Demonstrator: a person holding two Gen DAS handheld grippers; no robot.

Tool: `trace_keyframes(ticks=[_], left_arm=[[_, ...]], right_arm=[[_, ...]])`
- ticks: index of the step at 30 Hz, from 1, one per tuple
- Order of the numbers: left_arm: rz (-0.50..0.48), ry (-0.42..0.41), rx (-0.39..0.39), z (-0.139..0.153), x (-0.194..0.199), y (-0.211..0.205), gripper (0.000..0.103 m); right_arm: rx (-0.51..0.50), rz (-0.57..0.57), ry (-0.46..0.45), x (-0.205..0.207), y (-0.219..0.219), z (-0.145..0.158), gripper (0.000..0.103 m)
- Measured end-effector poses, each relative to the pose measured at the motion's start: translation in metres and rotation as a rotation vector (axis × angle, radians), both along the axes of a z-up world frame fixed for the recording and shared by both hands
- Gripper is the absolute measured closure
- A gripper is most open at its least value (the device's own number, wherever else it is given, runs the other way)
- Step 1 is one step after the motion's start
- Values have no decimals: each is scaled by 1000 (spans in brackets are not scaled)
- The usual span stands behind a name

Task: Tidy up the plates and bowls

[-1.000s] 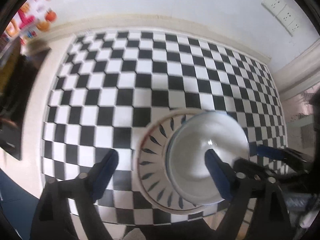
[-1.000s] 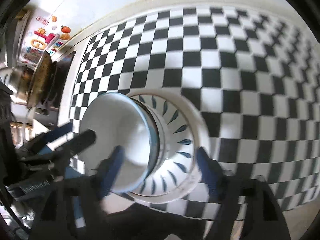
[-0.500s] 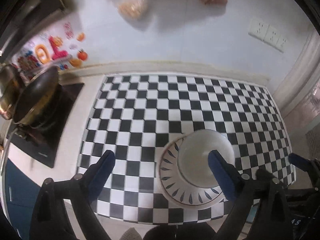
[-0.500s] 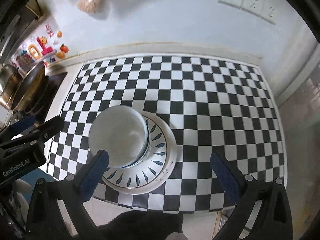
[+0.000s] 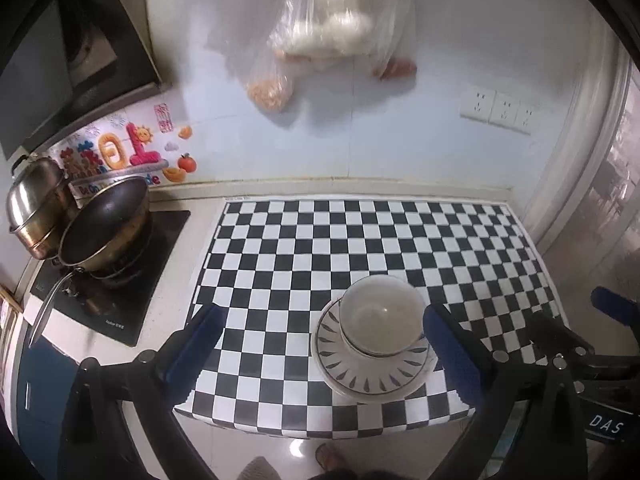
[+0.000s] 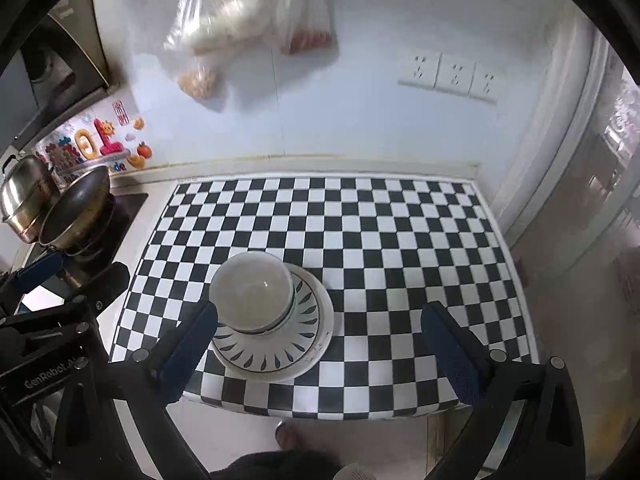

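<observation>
A white bowl stands on a white plate with a dark leaf pattern, near the front edge of the checkered mat. The bowl and the plate also show in the right wrist view. My left gripper is open and empty, raised well above the counter, its fingers either side of the stack in view. My right gripper is open and empty, also high up, with the stack by its left finger. Each gripper shows at the edge of the other's view.
A wok and a steel pot stand on a black cooktop at the left. Plastic bags of food hang on the white wall. Wall sockets are at the right. The floor shows below the counter's front edge.
Both grippers have pulled back and up from the bowl and plate, which now look much smaller. The stack has stayed in place on the mat.
</observation>
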State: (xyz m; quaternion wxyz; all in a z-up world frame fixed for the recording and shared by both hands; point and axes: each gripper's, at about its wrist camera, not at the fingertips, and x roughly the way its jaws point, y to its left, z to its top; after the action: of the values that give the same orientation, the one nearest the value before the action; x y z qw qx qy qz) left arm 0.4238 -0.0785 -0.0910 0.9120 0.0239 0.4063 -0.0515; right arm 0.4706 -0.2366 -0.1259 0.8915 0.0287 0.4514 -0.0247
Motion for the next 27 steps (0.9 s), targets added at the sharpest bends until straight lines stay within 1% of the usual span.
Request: trace_keyframes(ticks=[3, 6, 12, 19, 23, 27], left_arm=[[17, -24, -15, 11, -17, 0, 1], [28, -32, -20, 20, -36, -2, 1], [45, -68, 13, 35, -88, -10, 1], [76, -100, 19, 56, -149, -13, 1], [82, -120, 26, 71, -184, -11, 1], [80, -159, 34, 87, -216, -7, 1]], right_arm=[[8, 2, -32, -18, -6, 15, 0], [-1, 6, -61, -39, -11, 28, 0], [12, 12, -86, -80, -21, 46, 0], [21, 41, -107, -140, -24, 67, 0], [28, 48, -137, -180, -25, 85, 0], [31, 47, -173, -216, -23, 103, 0]])
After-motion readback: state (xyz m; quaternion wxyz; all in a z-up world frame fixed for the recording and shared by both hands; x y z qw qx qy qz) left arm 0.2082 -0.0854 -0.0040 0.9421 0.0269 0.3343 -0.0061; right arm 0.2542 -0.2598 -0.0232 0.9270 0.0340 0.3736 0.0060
